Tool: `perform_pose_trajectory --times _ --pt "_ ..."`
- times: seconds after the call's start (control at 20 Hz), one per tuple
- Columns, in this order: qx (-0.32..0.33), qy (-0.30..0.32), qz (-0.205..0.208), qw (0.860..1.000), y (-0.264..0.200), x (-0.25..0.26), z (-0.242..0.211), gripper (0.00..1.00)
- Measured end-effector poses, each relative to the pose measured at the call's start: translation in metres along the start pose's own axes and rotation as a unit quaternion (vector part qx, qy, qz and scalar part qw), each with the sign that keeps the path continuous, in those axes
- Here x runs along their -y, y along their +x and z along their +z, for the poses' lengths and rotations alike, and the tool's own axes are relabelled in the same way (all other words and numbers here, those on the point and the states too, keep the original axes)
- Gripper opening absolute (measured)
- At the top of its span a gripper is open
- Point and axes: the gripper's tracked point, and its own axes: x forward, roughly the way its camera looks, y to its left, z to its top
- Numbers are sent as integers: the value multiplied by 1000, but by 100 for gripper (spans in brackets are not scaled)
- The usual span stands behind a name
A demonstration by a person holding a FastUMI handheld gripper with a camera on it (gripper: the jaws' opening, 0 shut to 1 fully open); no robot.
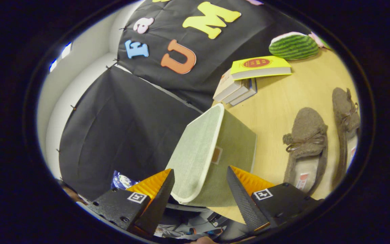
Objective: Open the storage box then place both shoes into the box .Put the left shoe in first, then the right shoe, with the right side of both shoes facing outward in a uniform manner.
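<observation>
A pale green fabric storage box (235,142) with a white-trimmed lid (198,149) stands on the wooden table (279,101). The lid is on the box. My gripper (200,169) is open, and its fingers straddle the near corner of the box at the lid's edge. I cannot tell whether they touch it. Two brown furry slippers with bows lie side by side on the table beyond the box. One shoe (306,135) is close to the box and the other shoe (345,112) lies farther out.
A stack of books (235,89) topped by a yellow book (261,66) lies past the box near the black booth wall. A watermelon-shaped toy (293,45) sits behind them. A blue packet (122,181) shows beside one finger, off the table.
</observation>
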Motion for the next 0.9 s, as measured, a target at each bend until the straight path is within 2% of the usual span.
perform_pose_trajectory --times 0.15,0.35,0.55,0.7,0.75,0.9 --pt "-24 49 24 998 11 1 -2 93" --pt "-51 113 65 990 27 -9 -7 70" --pt "-51 135 50 988 34 -6 -7 28" --pt "-39 129 34 990 32 -9 1 15" --pt "-34 126 26 991 31 -12 2 7" --pt "-24 114 23 993 29 -37 7 6"
